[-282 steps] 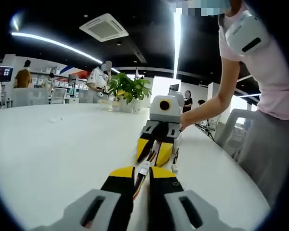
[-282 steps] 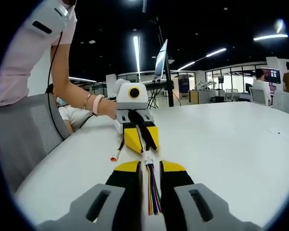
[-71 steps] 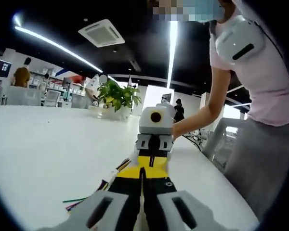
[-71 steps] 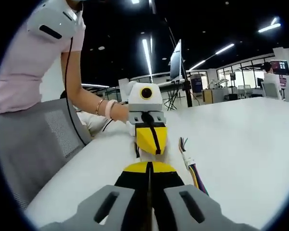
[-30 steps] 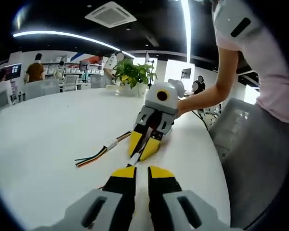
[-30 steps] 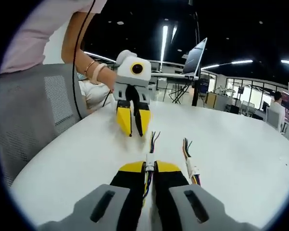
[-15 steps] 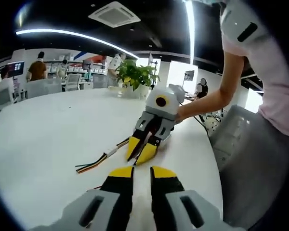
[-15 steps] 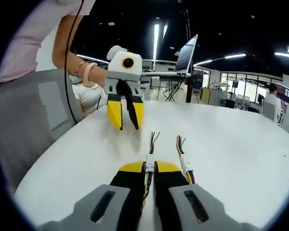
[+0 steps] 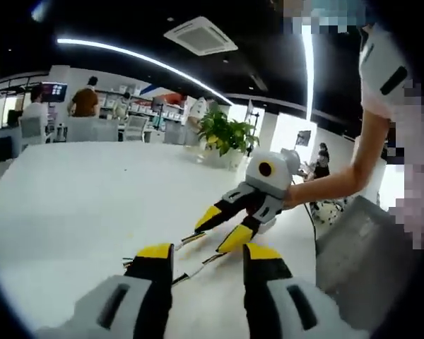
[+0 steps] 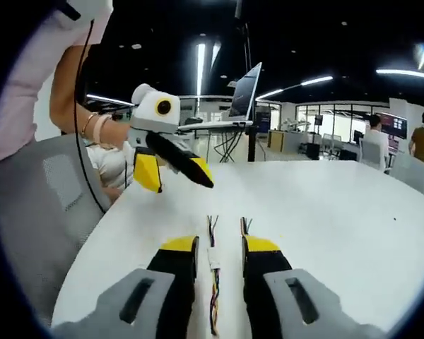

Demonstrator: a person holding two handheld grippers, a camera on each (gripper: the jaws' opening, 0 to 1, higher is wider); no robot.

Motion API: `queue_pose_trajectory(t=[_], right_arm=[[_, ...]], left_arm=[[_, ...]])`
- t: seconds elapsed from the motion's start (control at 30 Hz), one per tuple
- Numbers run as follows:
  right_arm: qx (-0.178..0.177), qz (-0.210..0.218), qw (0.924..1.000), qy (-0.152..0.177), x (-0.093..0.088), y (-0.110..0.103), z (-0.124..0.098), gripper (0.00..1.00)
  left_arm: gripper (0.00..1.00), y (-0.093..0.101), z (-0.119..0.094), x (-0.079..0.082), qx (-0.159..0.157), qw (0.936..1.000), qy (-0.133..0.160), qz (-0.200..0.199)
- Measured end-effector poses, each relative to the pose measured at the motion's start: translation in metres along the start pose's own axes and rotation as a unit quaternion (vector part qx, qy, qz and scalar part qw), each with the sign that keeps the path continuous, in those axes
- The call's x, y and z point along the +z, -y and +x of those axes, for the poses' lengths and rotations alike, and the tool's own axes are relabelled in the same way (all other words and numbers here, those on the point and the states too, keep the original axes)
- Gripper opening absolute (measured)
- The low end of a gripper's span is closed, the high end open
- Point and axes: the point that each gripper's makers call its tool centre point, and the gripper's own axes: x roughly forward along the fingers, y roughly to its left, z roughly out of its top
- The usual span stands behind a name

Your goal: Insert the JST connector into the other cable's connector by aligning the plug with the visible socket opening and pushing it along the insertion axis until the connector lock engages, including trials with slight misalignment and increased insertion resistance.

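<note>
Two multicoloured wire cables with small white JST connectors lie loose on the white table [image 10: 339, 212]. One cable [image 10: 213, 263] rests between the spread fingers of my right gripper [image 10: 220, 247], which is open and not touching it. The second cable's wire ends [image 10: 244, 225] lie just right of it. My left gripper [image 10: 174, 171] hangs open above the table at the far left. In the left gripper view my left gripper [image 9: 208, 253] is open, with a thin cable [image 9: 195, 268] on the table between its fingers. Beyond it my right gripper [image 9: 222, 229] is open too.
A person in a pink top [image 9: 389, 92] stands at the table's edge beside a grey chair [image 10: 35, 212]. A potted plant [image 9: 226, 134] stands at the table's far side. A monitor on a stand [image 10: 244, 92] and other people are in the background.
My right gripper has opened and let go of the cable, which now lies on the table. My left gripper has opened wider and risen off the table.
</note>
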Motion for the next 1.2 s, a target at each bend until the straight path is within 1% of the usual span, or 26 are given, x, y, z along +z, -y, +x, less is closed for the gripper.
queue_pose_trajectory(t=[0.03,0.07,0.13,0.23,0.27,0.3,0.33,0.37,0.43,0.47,0.5,0.57,0.6,0.63,0.7,0.73,0.77,0.8,0.83,0.93,0.97,1.03,1.07,1.13,1.17,1.2], right_arm=[[-0.009,0.016,0.9998,0.008,0.005,0.001,-0.003,0.28],[-0.012,0.023,0.9996,0.014,0.012,0.000,-0.007,0.30],[-0.024,0.018,0.9994,0.018,0.021,0.001,-0.014,0.35],[-0.043,0.027,0.9984,0.022,0.037,-0.003,-0.024,0.43],[-0.055,0.048,0.9972,0.017,0.039,-0.003,-0.029,0.45],[-0.061,0.069,0.9957,0.010,0.035,0.000,-0.033,0.47],[-0.071,0.078,0.9945,0.003,0.035,0.000,-0.037,0.48],[-0.076,0.078,0.9940,-0.004,0.036,-0.001,-0.039,0.51],[-0.098,0.094,0.9905,-0.025,0.032,-0.003,-0.045,0.63],[-0.101,0.101,0.9893,-0.028,0.032,-0.005,-0.047,0.69],[-0.106,0.105,0.9884,-0.029,0.032,-0.007,-0.050,0.75],[-0.113,0.114,0.9863,-0.037,0.030,-0.009,-0.054,0.82],[-0.114,0.112,0.9864,-0.039,0.031,-0.012,-0.057,0.84],[-0.117,0.108,0.9864,-0.041,0.031,-0.015,-0.061,0.83],[-0.124,0.109,0.9852,-0.045,0.030,-0.015,-0.067,0.83],[-0.127,0.110,0.9847,-0.047,0.030,-0.016,-0.069,0.84],[-0.133,0.114,0.9834,-0.050,0.030,-0.017,-0.072,0.86],[-0.136,0.115,0.9827,-0.051,0.030,-0.018,-0.073,0.87],[-0.141,0.116,0.9817,-0.054,0.031,-0.020,-0.075,0.89],[-0.153,0.119,0.9794,-0.057,0.033,-0.024,-0.078,0.90],[-0.156,0.121,0.9785,-0.059,0.031,-0.023,-0.078,0.91],[-0.161,0.126,0.9769,-0.061,0.032,-0.028,-0.080,0.93],[-0.163,0.128,0.9762,-0.062,0.032,-0.030,-0.081,0.93],[-0.169,0.127,0.9754,-0.062,0.035,-0.036,-0.085,0.92],[-0.172,0.127,0.9748,-0.063,0.036,-0.038,-0.087,0.92],[-0.177,0.129,0.9735,-0.064,0.036,-0.040,-0.090,0.92]], left_arm=[[0.40,0.000,-0.002,0.003,0.006,0.9999,-0.001,0.011],[0.40,-0.002,-0.004,0.004,0.020,0.9991,-0.012,0.035],[0.41,-0.003,-0.007,0.007,0.034,0.9974,-0.025,0.059],[0.42,0.003,-0.010,0.016,0.038,0.9976,-0.019,0.056],[0.43,0.003,-0.011,0.017,0.042,0.9974,-0.021,0.053],[0.45,0.002,-0.012,0.015,0.049,0.9971,-0.026,0.052],[0.48,-0.003,-0.015,0.006,0.070,0.9957,-0.051,0.032],[0.52,-0.006,-0.016,0.002,0.080,0.9948,-0.060,0.017],[0.63,-0.008,-0.017,-0.004,0.091,0.9938,-0.063,0.000],[0.69,-0.012,-0.020,-0.008,0.104,0.9922,-0.069,0.000],[0.72,-0.012,-0.021,-0.009,0.109,0.9916,-0.069,0.002],[0.78,-0.011,-0.024,-0.010,0.115,0.9909,-0.070,0.001],[0.80,-0.010,-0.026,-0.009,0.117,0.9906,-0.071,-0.004],[0.83,-0.008,-0.028,-0.009,0.118,0.9905,-0.070,-0.008],[0.89,-0.005,-0.030,-0.008,0.118,0.9904,-0.071,-0.012],[0.92,-0.002,-0.030,-0.008,0.117,0.9905,-0.071,-0.010],[0.97,0.003,-0.031,-0.008,0.108,0.9912,-0.076,-0.002],[0.99,0.007,-0.031,-0.009,0.102,0.9913,-0.082,0.001],[0.99,0.011,-0.032,-0.011,0.101,0.9903,-0.096,0.003],[0.99,0.019,-0.035,-0.012,0.099,0.9887,-0.110,0.022],[0.99,0.021,-0.036,-0.012,0.100,0.9883,-0.113,0.026],[0.99,0.025,-0.038,-0.012,0.100,0.9882,-0.114,0.025],[0.99,0.027,-0.040,-0.011,0.100,0.9882,-0.114,0.022],[0.99,0.031,-0.044,-0.008,0.100,0.9896,-0.104,0.008],[0.99,0.035,-0.044,-0.004,0.096,0.9912,-0.091,-0.003],[0.99,0.040,-0.045,0.002,0.089,0.9932,-0.069,-0.026]])
